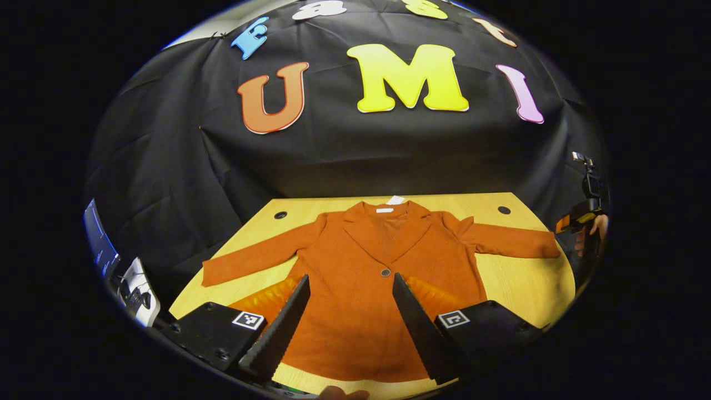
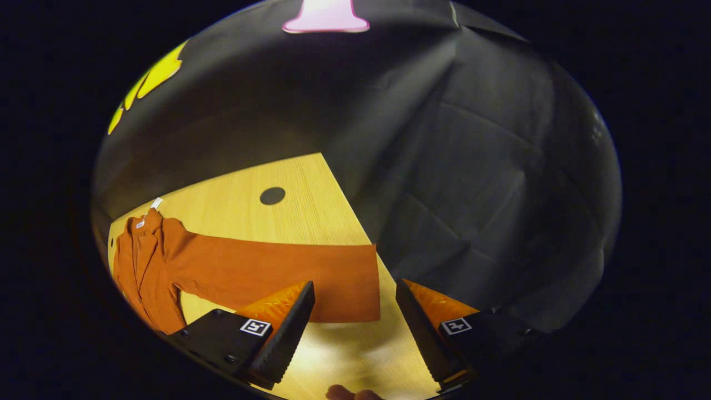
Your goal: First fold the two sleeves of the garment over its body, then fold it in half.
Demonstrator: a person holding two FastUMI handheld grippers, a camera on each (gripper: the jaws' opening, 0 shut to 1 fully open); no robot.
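An orange jacket point(image 1: 361, 289) lies flat and face up in the lower middle of the left gripper view, collar toward the booth wall, on a pale wooden counter point(image 1: 533, 283). Both sleeves are spread outward, one point(image 1: 253, 255) to the left of the frame and one point(image 1: 514, 241) to the right. The left gripper point(image 1: 351, 328) hangs over the jacket's lower body, fingers wide apart and holding nothing. In the right gripper view the right gripper point(image 2: 355, 333) sits at the bottom of the frame, fingers also wide, just beside the cuff end of a sleeve point(image 2: 289, 272) stretched across the middle. A dark round hole point(image 2: 272, 195) marks the counter above that sleeve.
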